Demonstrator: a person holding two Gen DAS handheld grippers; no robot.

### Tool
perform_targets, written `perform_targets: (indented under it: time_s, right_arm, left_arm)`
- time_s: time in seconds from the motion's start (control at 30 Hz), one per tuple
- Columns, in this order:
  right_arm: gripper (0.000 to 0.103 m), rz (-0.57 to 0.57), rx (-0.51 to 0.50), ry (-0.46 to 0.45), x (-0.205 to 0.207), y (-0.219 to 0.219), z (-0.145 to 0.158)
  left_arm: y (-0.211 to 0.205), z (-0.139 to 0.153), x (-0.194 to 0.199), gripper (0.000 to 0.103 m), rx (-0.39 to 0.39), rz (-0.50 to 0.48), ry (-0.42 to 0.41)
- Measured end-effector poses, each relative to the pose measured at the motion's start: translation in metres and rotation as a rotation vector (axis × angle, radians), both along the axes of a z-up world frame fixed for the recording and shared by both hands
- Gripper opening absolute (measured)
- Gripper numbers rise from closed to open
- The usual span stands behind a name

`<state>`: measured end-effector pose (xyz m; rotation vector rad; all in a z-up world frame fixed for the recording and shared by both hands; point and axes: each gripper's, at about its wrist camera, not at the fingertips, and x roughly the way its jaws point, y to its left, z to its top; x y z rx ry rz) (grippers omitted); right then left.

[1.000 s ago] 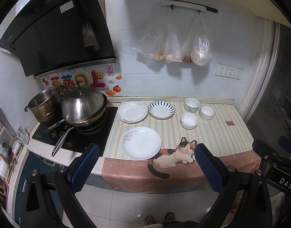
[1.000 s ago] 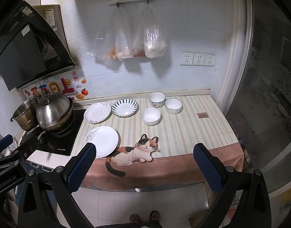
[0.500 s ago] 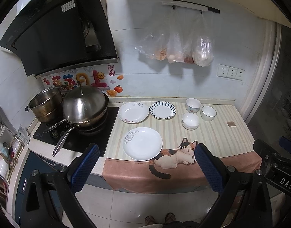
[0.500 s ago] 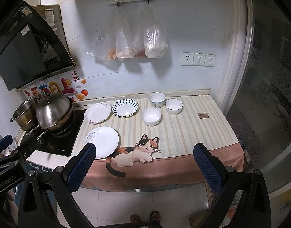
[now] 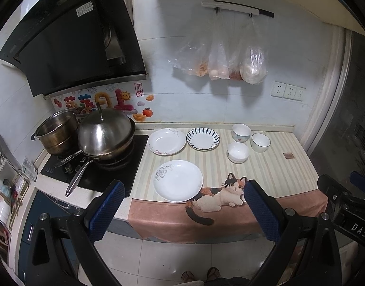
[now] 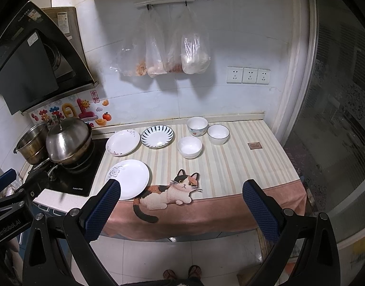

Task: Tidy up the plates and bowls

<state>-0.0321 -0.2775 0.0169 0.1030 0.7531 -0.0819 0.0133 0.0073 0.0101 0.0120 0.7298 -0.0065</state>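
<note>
On the striped counter cloth lie a white flower plate (image 5: 178, 180) near the front, a white plate (image 5: 166, 141) and a blue-striped plate (image 5: 202, 138) behind it. Three bowls stand to the right: a patterned bowl (image 5: 241, 132), a blue-rimmed bowl (image 5: 260, 142) and a plain white bowl (image 5: 238, 152). The same dishes show in the right wrist view, with the flower plate (image 6: 128, 178) and the plain bowl (image 6: 190, 147). My left gripper (image 5: 181, 190) and right gripper (image 6: 181, 189) are both open and empty, held back from the counter's front edge.
A lidded steel wok (image 5: 105, 135) and a steel pot (image 5: 56, 134) sit on the black hob (image 5: 111, 176) at the left. Plastic bags (image 5: 220, 62) hang on the wall. A range hood (image 5: 70, 35) juts out above the hob. A glass door (image 6: 337, 119) stands at the right.
The left wrist view has shifted slightly, so the counter sits a little further right and lower. The dishes have not moved and both grippers stay open.
</note>
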Motion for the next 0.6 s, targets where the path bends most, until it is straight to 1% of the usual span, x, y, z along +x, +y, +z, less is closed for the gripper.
perform_targets:
  time_s: [0.6]
  right_arm:
    - [0.103, 0.001, 0.004, -0.009, 0.0051, 0.0018, 0.0049]
  left_arm:
    - [0.0050, 0.0027, 0.0046, 0.103, 0.000, 0.002, -0.007]
